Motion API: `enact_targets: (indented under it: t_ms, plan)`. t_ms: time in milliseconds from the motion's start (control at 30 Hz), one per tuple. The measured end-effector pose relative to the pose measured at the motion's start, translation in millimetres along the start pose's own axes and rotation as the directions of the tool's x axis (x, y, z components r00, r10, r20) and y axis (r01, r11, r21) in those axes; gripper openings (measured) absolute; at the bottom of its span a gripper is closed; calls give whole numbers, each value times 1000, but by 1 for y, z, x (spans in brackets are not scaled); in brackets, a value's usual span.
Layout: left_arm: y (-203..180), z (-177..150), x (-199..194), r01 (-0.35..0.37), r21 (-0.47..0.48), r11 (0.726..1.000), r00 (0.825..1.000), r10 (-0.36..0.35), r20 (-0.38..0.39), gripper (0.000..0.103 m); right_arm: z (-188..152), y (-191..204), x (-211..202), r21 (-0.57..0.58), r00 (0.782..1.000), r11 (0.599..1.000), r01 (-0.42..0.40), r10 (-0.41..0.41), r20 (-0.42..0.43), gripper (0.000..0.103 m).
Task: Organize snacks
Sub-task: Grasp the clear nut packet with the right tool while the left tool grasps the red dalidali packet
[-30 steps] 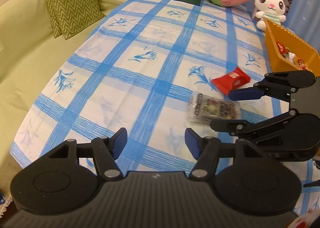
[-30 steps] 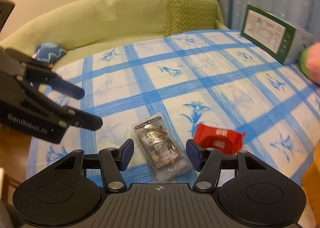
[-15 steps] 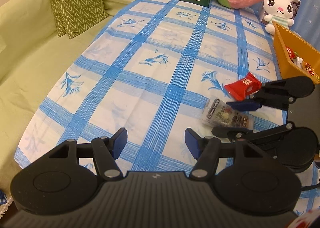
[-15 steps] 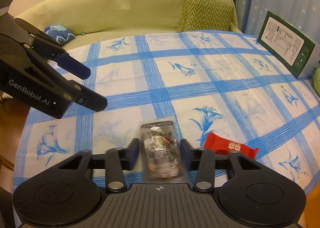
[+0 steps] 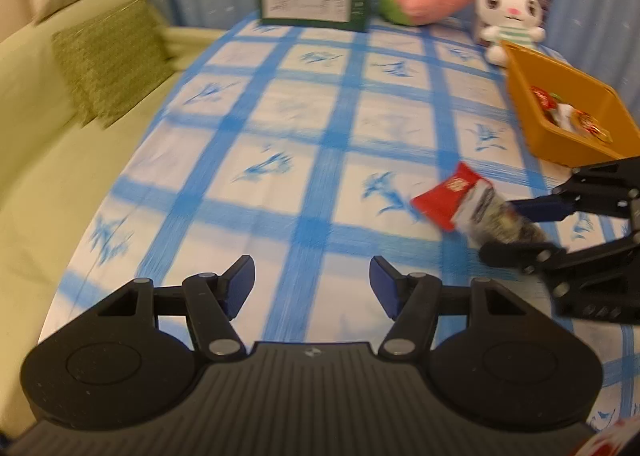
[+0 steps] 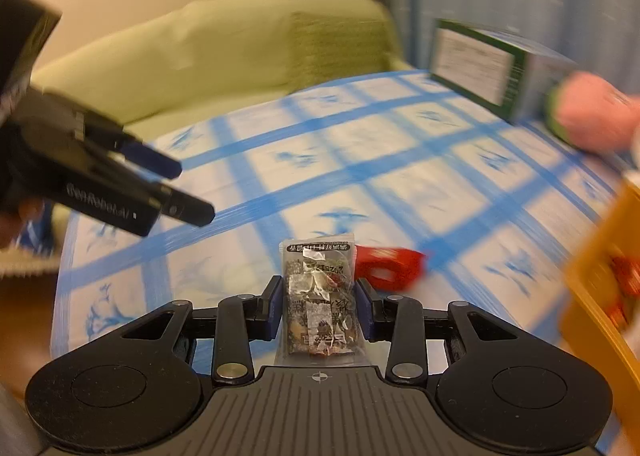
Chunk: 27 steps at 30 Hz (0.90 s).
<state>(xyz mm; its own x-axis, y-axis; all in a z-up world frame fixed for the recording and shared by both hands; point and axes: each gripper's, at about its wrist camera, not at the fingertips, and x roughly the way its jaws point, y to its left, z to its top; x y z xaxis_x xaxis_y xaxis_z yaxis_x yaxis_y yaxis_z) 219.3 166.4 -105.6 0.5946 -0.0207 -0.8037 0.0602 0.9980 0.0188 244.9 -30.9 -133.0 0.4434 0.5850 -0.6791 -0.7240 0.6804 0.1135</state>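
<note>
We judge the clear crinkly plastic snack packet (image 6: 319,298), at lower centre of the right wrist view, light, soft and slippery, best pinched across its flat sides. Our right gripper (image 6: 319,306) pinches it so; our left gripper (image 5: 312,288) stands spread, empty. The glossy red wrapper (image 6: 386,268) lies on the checked cloth, the stiff orange plastic bin (image 5: 520,83) at right.

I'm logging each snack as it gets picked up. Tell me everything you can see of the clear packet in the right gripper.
The clear packet is a flat, see-through plastic pouch with a printed strip at its far end and dark, mixed pieces inside. It lies lengthwise between the right gripper's blue pads, which press on its two long sides. The left wrist view shows it tilted and blurred, its far end over the red packet.
</note>
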Motion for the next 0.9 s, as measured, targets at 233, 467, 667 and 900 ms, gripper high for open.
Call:
enact_targets:
  t_ms: [233,467,667,900]
  plan:
    - [-42,23,18,121,194,974,991,-129,30,61,-17,-29,-47,186,990,973,134,-140,19,38]
    - [-78,41,45,191,367,911,977,-212,16,60,-38,-50,-82,325,964,912,250,-264,-1,38]
    - [-90,50,77,216,448,867,974,-220,-43,49,-50,-57,-105,392,943,866,309,-332,-10,38]
    - [-96,54,93,262,464,846,964,-246,-97,41,-58,-59,-120,438,925,827,352,-379,-26,38]
